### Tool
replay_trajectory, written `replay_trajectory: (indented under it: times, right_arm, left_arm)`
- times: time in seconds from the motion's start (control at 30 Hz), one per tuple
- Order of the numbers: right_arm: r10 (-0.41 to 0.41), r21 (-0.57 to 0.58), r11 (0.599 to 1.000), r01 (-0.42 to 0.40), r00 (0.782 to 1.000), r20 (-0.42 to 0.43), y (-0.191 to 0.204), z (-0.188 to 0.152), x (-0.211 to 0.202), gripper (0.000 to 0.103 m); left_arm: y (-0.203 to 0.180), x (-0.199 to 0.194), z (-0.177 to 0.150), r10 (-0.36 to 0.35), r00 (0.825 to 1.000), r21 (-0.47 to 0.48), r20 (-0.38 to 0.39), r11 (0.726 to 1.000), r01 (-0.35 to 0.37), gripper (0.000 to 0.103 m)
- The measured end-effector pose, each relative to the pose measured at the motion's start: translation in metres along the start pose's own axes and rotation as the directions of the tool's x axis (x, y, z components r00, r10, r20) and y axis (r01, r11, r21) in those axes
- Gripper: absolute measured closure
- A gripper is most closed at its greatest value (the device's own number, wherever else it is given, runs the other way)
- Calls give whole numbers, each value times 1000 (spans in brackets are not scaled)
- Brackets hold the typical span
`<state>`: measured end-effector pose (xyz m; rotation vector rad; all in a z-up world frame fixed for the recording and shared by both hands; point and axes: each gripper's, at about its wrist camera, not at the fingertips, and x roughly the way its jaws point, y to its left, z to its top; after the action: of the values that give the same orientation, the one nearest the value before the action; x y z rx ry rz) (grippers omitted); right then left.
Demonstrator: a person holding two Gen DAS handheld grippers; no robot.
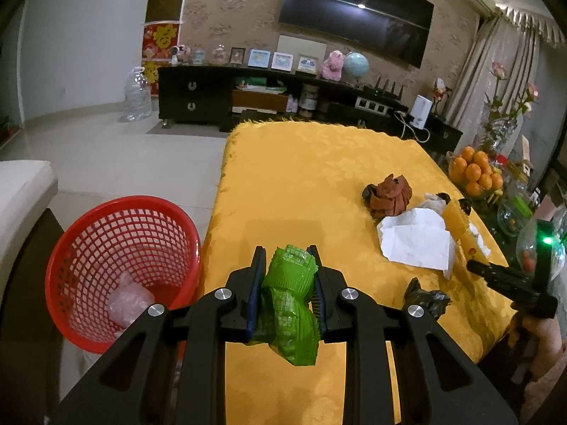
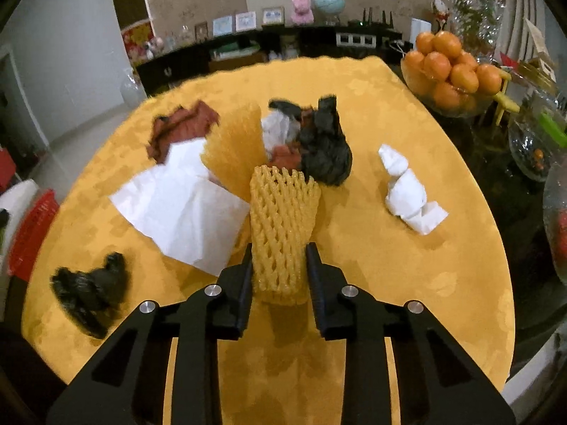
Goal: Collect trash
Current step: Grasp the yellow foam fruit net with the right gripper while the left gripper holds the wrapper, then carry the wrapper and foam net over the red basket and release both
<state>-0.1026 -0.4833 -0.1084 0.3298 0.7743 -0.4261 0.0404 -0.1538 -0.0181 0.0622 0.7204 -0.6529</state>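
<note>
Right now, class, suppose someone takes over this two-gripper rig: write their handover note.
Left gripper: shut on a crumpled green plastic wrapper, near the red mesh basket.
Right gripper: shut on a yellow foam fruit net.
Done: one clear plastic piece lies in the basket.
Left on the yellow tablecloth: white paper sheet, brown crumpled wrapper, two black crumpled bags, twisted white tissue.

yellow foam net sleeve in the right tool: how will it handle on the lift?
The yellow foam net is probably very light: open mesh, mostly air. It likely squashes easily, since the right tool is pinching its lower end. It stands up past the fingers, so fairly springy, though the free end may wobble.
</note>
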Motion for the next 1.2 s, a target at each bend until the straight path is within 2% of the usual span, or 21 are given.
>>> replay_trajectory:
  times: [0.2,0.47,0.6,0.77,0.83,1.0,1.1,1.2]
  right_arm:
    - [76,-33,997,-72,991,106,17,5,-34,76]
    - [106,-82,992,-95,985,138,49,25,-43,76]
    - [127,-113,987,-110,981,150,72,45,-42,76]
    - [162,-148,979,-139,974,155,108,69,-34,76]
    - [184,-177,972,-158,972,145,129,74,-29,76]
    - [265,-254,938,-237,961,81,189,77,-9,76]
    - [340,-295,901,-319,940,22,234,75,6,76]
    - [397,-337,858,-387,917,-43,276,71,19,76]
  left_arm:
    - [6,-9,6,24,999,-13,30,1000,-24,80]
    - [27,-25,32,119,989,-22,82,993,-118,81]
    - [44,-35,57,231,964,0,130,973,-233,80]
    - [79,-44,67,318,933,-79,165,948,-309,80]
    - [94,-43,60,332,929,-117,162,941,-316,80]
    - [125,-28,43,368,927,-159,76,922,-353,80]
    - [134,-28,41,394,917,-151,65,912,-381,80]
    - [144,-26,38,403,915,-172,27,903,-393,80]
